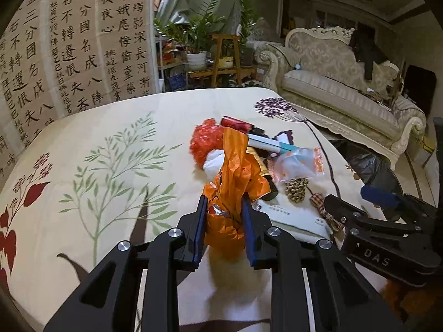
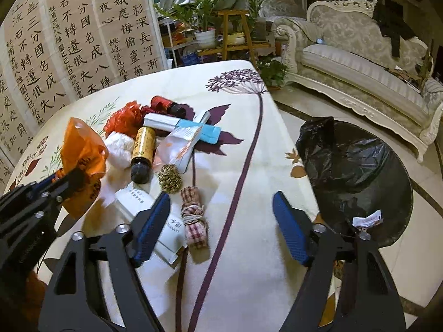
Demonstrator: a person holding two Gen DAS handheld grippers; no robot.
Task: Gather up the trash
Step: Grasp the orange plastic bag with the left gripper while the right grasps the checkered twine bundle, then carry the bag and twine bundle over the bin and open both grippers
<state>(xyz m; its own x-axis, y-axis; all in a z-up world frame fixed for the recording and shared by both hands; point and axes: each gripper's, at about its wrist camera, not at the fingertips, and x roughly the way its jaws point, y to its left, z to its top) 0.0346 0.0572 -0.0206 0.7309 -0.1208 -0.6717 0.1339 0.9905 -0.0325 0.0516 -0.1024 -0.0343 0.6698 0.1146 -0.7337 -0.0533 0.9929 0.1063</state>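
Note:
My left gripper is shut on a crumpled orange plastic wrapper and holds it above the table; the wrapper also shows in the right wrist view. My right gripper is open and empty above the table's right part, next to a checked cloth roll and a white packet. A pile of trash lies on the table: a red net bag, a white wad, a gold bottle, a pine cone, a blue and white box. A bin with a black bag stands right of the table.
The table carries a floral cloth. A cream sofa stands on the right. A calligraphy screen and potted plants stand behind the table. A paper scrap lies in the bin.

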